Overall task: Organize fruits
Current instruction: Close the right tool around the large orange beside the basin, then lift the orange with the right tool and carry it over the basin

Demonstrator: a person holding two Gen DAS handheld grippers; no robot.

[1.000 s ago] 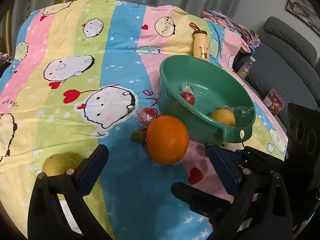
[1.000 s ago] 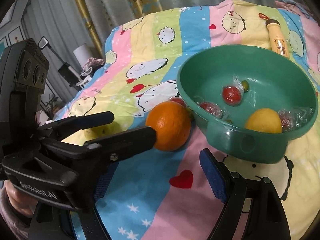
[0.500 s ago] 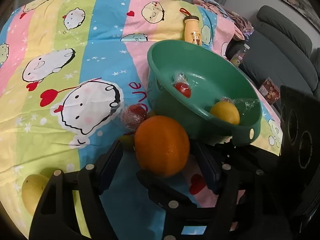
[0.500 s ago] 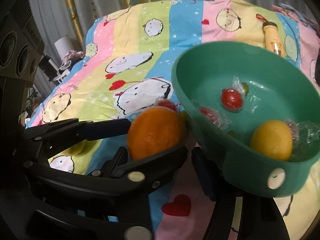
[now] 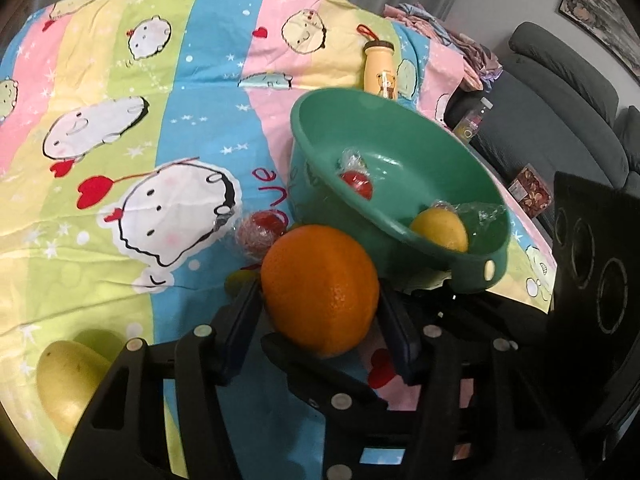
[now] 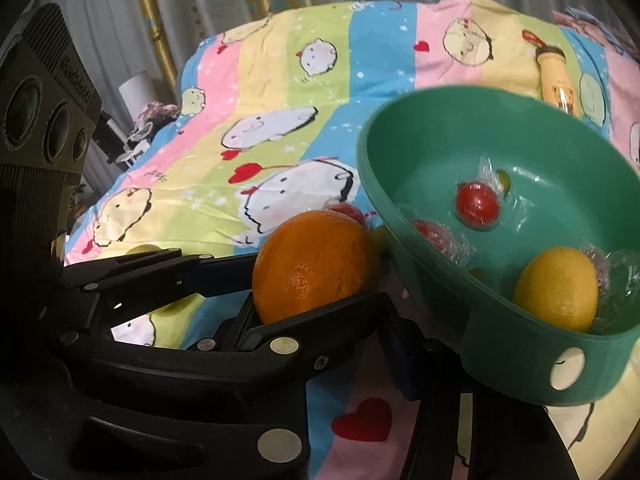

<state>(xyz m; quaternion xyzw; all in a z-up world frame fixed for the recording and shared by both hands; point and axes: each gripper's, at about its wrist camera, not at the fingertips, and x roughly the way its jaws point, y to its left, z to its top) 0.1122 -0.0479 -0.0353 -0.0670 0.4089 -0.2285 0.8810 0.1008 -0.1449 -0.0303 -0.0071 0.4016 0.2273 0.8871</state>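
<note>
Our left hand-held gripper (image 5: pixel 320 312) and right hand-held gripper (image 6: pixel 320 316) have both just been closing on the orange (image 5: pixel 320 288) — each now clamps it from a different side, their fingers crossing. The orange sits just beside the green basin (image 5: pixel 400 152) on the striped cartoon bedsheet (image 5: pixel 160 120), towards its near edge — inside the basin lie a lemon (image 6: pixel 556 288) and wrapped red fruits (image 6: pixel 478 204).

Home: sofa (image 5: pixel 560 92); cartoon bedsheet (image 5: pixel 168 128)

Bedsheet (image 5: pixel 208 128): red letters "ue" are showing just left of the green basin (image 5: pixel 400 236). Nothing else is reading clearly.
</note>
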